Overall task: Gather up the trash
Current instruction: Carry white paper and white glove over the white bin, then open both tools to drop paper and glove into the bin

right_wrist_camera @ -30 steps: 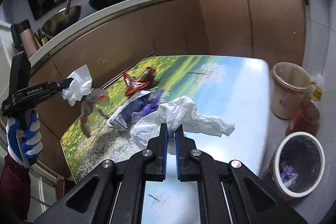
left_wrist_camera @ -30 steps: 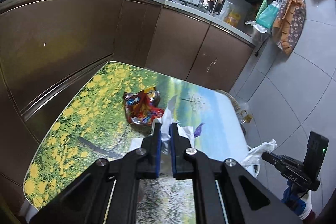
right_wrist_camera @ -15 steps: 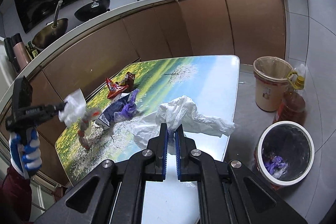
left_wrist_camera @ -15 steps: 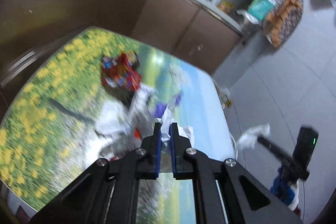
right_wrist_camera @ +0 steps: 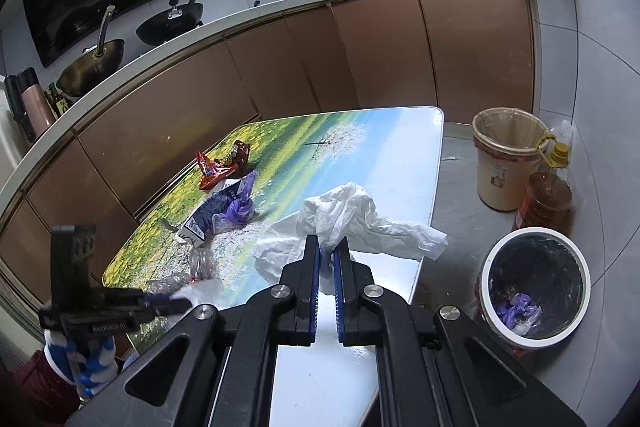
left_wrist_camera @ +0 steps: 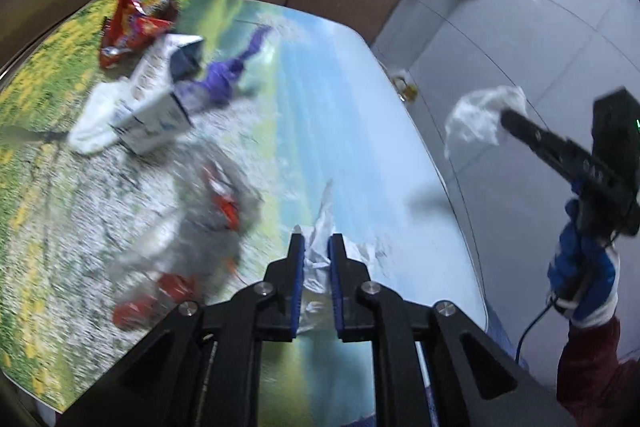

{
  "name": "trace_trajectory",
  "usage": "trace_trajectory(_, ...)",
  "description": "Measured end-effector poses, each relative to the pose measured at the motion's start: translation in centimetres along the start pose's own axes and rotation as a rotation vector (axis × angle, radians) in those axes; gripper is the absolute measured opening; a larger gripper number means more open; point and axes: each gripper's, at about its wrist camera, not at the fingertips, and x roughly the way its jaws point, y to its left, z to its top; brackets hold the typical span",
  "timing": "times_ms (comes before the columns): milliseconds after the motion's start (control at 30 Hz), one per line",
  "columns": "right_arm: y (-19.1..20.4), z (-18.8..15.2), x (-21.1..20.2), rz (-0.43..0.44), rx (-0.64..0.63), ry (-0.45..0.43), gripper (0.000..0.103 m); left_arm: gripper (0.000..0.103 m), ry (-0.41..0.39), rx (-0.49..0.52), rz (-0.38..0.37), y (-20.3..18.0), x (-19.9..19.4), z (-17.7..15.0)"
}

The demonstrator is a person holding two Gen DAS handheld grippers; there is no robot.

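Glossy printed table (right_wrist_camera: 424,163), crinkled thin white plastic bag (right_wrist_camera: 360,215), shiny foil wrapper (left_wrist_camera: 132,23)

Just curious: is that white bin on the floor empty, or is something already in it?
Not empty: the white bin holds purple and clear plastic scraps at its bottom.

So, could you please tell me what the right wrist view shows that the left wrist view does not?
Only the right wrist view shows the white bin with purple scraps inside, the beige bin and the pans on the counter. Only the left wrist view shows the blurred clear wrapper up close. Both show the table, red snack wrapper, carton, purple glove, and each gripper, left and right, shut on white plastic.
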Motion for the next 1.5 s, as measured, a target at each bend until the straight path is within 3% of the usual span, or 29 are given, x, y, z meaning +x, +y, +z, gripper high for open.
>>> trace_trajectory(100, 0.0, -0.2, -0.1, -0.003, 0.004, 0.002, 0.007, 0.032, 0.01, 0.039, 0.011, -1.0, 0.2, -0.9)
trace_trajectory(167, -0.1, -0.2, 0.0, -0.001, 0.009, 0.002, 0.007, 0.032, 0.02, 0.058, 0.018, -1.7, 0.5, -1.5)
trace_trajectory(233, -0.1, -0.2, 0.1, 0.0, 0.011, 0.002, 0.007, 0.031, 0.027, 0.076, 0.028, -2.4, 0.9, -1.7)
trace_trajectory(300, -0.1, -0.3, 0.1, 0.0, 0.007, 0.003, 0.007, 0.016, 0.033, 0.088, 0.037, -2.8, 1.2, -1.9)
trace_trajectory(400, -0.4, -0.5, 0.0, -0.002, 0.012, 0.0, 0.007, 0.008, 0.038, 0.114, 0.052, -3.7, 1.8, -1.7)
trace_trajectory(567, -2.0, -0.5, -0.5, -0.02, 0.031, -0.01, 0.007, 0.007, 0.008, 0.095, 0.055, -4.5, 1.8, 0.6)
trace_trajectory(800, -7.6, -0.2, -1.6, -0.152, 0.101, -0.041, 0.007, 0.007, -0.017, 0.175, -0.012, -9.6, 3.9, 7.4)
trace_trajectory(967, -13.0, -0.5, -1.7, -0.3, 0.157, -0.034, 0.007, 0.007, 0.013, 0.286, -0.071, -17.1, 9.8, 12.2)
trace_trajectory(1100, -17.1, -1.0, -0.8, -0.401, 0.201, -0.012, 0.009, 0.007, 0.064, 0.303, -0.108, -21.9, 16.0, 14.9)
trace_trajectory(1400, -24.3, -2.2, 2.6, -0.534, 0.25, 0.056, 0.011, 0.014, 0.138, 0.327, -0.103, -27.3, 27.4, 17.2)
trace_trajectory(1433, -24.8, -2.3, 3.0, -0.542, 0.253, 0.06, 0.014, 0.016, 0.147, 0.321, -0.105, -27.5, 28.2, 17.3)
trace_trajectory(1500, -26.0, -2.6, 3.6, -0.563, 0.262, 0.071, 0.031, 0.024, 0.154, 0.306, -0.1, -27.7, 29.5, 17.6)
